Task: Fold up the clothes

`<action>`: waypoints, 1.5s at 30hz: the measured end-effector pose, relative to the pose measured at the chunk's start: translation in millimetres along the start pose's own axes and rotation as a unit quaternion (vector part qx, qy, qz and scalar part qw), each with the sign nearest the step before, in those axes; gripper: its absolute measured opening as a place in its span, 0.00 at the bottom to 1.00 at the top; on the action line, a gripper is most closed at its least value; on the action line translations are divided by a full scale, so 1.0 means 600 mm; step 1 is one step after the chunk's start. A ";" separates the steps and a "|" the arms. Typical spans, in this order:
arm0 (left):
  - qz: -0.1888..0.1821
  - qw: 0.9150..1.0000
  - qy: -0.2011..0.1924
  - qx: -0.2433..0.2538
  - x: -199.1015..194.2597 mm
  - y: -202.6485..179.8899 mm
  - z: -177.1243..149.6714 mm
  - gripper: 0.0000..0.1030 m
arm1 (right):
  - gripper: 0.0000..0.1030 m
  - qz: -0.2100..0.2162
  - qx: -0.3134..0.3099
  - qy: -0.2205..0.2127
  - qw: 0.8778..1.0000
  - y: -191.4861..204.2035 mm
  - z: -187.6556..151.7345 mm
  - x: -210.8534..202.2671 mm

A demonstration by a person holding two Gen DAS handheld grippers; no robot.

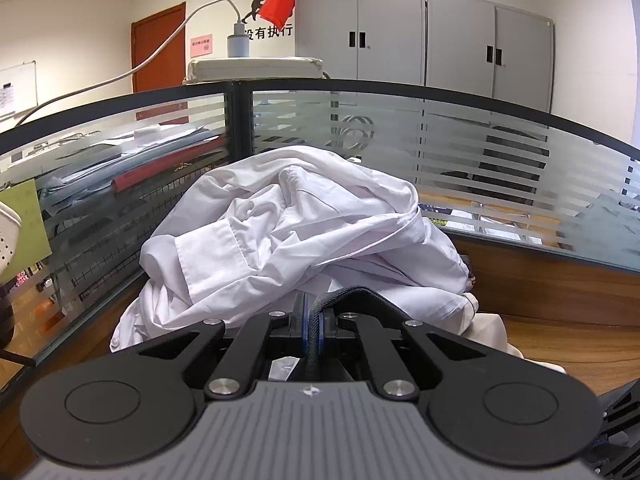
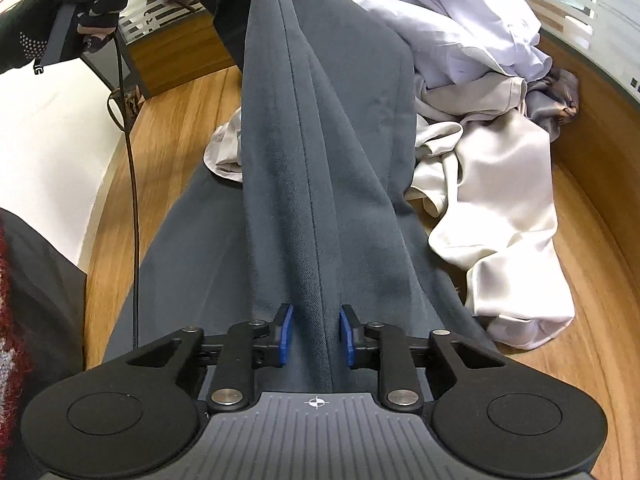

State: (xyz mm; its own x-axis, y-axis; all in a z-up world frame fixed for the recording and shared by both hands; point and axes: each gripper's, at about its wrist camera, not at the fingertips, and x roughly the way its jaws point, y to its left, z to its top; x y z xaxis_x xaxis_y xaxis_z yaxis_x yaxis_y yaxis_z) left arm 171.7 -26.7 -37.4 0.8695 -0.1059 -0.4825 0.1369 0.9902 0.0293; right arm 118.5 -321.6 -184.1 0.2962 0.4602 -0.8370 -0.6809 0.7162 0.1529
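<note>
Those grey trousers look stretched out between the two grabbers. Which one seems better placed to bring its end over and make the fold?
Probably the left. The left gripper is shut on the grey trousers' dark edge, raised above the white shirt pile. The right gripper sits low, pads apart around the cloth, so its hold looks looser.

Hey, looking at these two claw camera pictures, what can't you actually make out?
- Left view: what the left claw pinches; only a dark strap edge shows, the body hides the rest.
- Right view: top of the grey trousers, cut off by the frame.
- Right view: brown-patterned cloth, mostly buried under the white shirt.
</note>
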 end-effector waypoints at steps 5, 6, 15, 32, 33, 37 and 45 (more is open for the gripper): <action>0.003 1.000 -0.001 0.012 0.000 0.001 -0.003 0.04 | 0.05 -0.027 -0.001 0.001 1.000 0.017 -0.005 -0.005; 0.004 1.000 -0.002 0.016 0.000 0.000 -0.005 0.04 | 0.05 -0.042 0.005 -0.004 0.999 0.019 -0.006 -0.014; -0.040 0.992 -0.033 0.119 -0.066 -0.044 -0.007 0.05 | 0.04 -0.205 0.095 -0.074 0.971 0.051 -0.033 -0.229; -0.014 0.968 -0.141 0.205 -0.076 -0.068 0.074 0.08 | 0.04 -0.366 0.055 -0.127 0.920 0.048 0.020 -0.342; -0.005 0.967 -0.141 0.214 -0.080 -0.058 0.068 0.08 | 0.04 -0.363 0.049 -0.128 0.922 0.058 0.021 -0.337; 0.038 0.961 -0.077 0.263 -0.060 -0.008 -0.029 0.08 | 0.04 -0.302 0.047 -0.105 0.946 0.094 0.012 -0.246; 0.082 0.936 0.111 0.323 0.022 0.090 -0.272 0.06 | 0.04 -0.198 -0.003 0.014 0.980 0.167 -0.037 0.014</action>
State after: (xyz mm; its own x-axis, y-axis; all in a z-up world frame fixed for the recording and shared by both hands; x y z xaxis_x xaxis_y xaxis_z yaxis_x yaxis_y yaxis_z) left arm 113.1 40.1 -185.1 0.7941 0.1359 -0.5924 0.3300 0.7221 0.6080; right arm 37.8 -257.8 -187.7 0.5194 0.1326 -0.8441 -0.5203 0.8328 -0.1893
